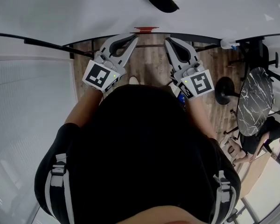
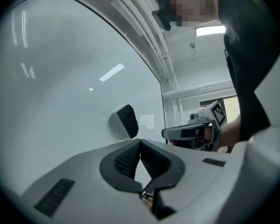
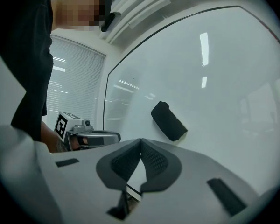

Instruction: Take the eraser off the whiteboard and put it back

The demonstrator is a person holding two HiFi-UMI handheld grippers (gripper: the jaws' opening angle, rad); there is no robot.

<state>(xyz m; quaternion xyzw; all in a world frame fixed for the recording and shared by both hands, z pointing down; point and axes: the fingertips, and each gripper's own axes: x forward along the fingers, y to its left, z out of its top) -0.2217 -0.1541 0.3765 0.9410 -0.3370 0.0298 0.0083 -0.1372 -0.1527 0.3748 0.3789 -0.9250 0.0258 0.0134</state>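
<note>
The black eraser (image 1: 162,0) sticks to the whiteboard (image 1: 84,8), above and ahead of both grippers. My left gripper (image 1: 132,38) and right gripper (image 1: 170,41) are held side by side below the board's lower edge, apart from the eraser. In the left gripper view the left gripper (image 2: 139,142) is shut, its pads meeting with nothing between them, and the eraser (image 2: 124,122) shows just above the tips. In the right gripper view the right gripper (image 3: 140,142) is shut and empty too, with the eraser (image 3: 168,121) up and to the right on the board.
A red object (image 1: 146,30) and a small bottle (image 1: 228,44) sit at the board's lower edge. A round marble table (image 1: 255,99) and a black stool (image 1: 224,90) stand on the wooden floor at the right. Window blinds (image 3: 72,87) lie left of the board.
</note>
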